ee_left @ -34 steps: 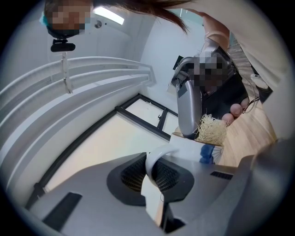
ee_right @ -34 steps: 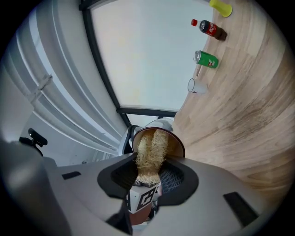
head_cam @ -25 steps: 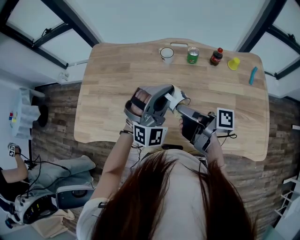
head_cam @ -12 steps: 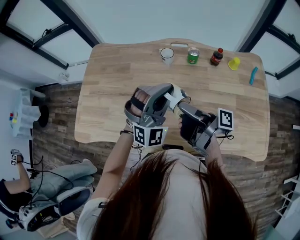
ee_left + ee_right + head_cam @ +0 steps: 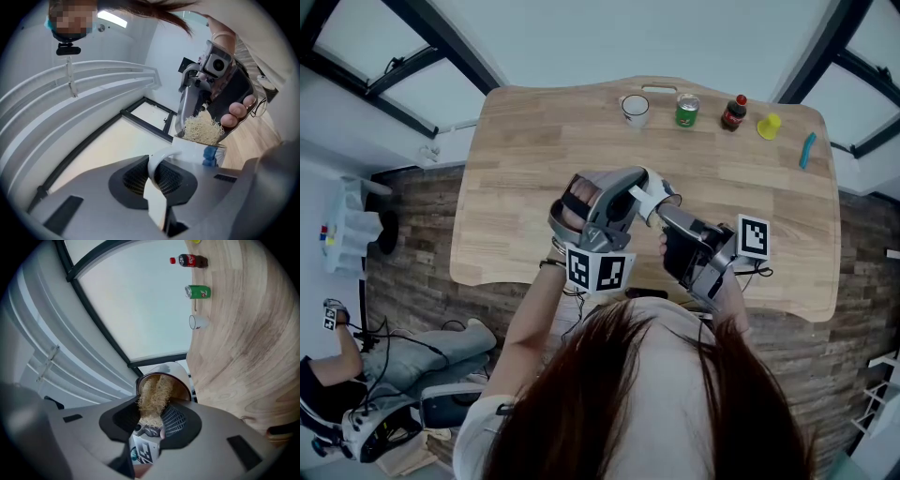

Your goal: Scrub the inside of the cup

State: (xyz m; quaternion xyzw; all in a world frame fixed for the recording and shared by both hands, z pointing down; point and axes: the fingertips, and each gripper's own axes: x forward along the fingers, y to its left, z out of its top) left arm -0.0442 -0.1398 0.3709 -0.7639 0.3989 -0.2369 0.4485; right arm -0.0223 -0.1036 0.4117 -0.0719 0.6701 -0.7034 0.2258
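Cup (image 5: 194,151) lies tipped, mouth toward our right hand-held gripper (image 5: 151,420), which clamps a scrubber (image 5: 153,394) pushed inside; our left hand-held gripper (image 5: 157,185) clenches its handle (image 5: 161,157).

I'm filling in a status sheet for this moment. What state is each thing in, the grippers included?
cup: held up by its handle, scrubber in its mouth.
left gripper: shut on the cup.
scrubber: gripped, pushed into the cup.
right gripper: shut on the scrubber.
mug: standing upright.
green can: standing upright.
cola bottle: upright, red cap on.
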